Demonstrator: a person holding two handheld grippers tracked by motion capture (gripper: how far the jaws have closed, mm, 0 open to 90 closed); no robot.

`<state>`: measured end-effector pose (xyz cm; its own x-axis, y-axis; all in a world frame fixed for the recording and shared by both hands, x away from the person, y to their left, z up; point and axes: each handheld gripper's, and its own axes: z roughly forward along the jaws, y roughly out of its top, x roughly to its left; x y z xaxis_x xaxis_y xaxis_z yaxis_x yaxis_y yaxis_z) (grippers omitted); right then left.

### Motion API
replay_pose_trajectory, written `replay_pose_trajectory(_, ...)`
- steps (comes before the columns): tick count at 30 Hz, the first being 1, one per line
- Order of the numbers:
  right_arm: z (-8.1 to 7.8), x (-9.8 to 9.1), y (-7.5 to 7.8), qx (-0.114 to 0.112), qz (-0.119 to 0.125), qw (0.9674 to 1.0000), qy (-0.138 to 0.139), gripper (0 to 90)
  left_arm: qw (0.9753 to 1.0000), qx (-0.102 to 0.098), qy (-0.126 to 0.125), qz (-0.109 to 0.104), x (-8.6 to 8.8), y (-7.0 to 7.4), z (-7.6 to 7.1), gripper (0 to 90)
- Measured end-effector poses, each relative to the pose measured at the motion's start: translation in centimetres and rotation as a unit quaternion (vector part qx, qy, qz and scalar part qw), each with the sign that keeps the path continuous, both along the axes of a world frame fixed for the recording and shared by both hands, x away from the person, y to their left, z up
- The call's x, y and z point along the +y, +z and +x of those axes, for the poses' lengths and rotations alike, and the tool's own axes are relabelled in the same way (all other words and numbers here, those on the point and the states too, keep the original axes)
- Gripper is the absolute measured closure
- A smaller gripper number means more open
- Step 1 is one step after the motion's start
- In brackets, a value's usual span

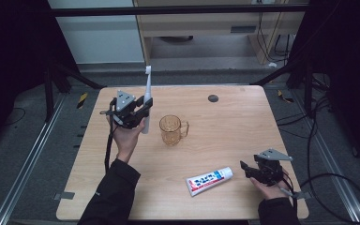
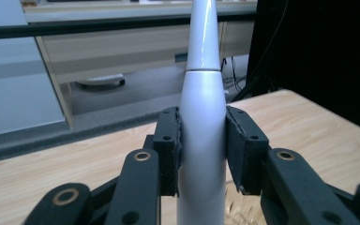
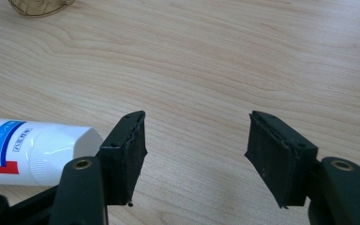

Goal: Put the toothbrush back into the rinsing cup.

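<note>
My left gripper (image 1: 143, 107) is shut on a white electric toothbrush (image 1: 147, 91), held nearly upright above the table's left part, brush head on top. In the left gripper view both pads clamp the white toothbrush handle (image 2: 202, 140). An amber glass mug (image 1: 172, 129) stands just right of that gripper, handle to the right. A white toothpaste tube (image 1: 209, 180) lies near the front edge. My right gripper (image 1: 244, 168) stands open beside the tube's cap end, with bare wood between its jaws. The toothpaste tube (image 3: 33, 150) lies to the left of my right gripper (image 3: 194, 154), outside it.
The wooden table (image 1: 234, 126) has a small dark round spot (image 1: 213, 98) near its far edge. Black frame bars and cables surround the table. A wooden cabinet (image 1: 206, 23) stands behind it.
</note>
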<state>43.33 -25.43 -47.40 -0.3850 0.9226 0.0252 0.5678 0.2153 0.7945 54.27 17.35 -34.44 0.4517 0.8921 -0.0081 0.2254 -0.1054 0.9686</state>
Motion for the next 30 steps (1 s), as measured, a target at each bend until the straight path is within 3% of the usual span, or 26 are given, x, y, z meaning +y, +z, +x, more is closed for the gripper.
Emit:
replay_pose_trajectory(15, 0.0, -0.2, -0.3, -0.005, 0.001, 1.0, 0.0, 36.4, 0.9996, -0.025, -0.008, -0.011, -2.4, 0.4, 1.8, 66.9)
replay_pose_trajectory(25, 0.0, -0.2, -0.4, -0.007, -0.001, 1.0, 0.004, 36.4, 0.9987, -0.042, -0.02, -0.022, -4.2, -0.1, 2.8, 66.9)
replay_pose_trajectory(30, 0.1, -0.3, -0.5, -0.007, -0.002, 1.0, 0.004, 36.3, 0.9986, -0.041, -0.022, -0.025, -4.8, -0.8, 3.3, 66.9)
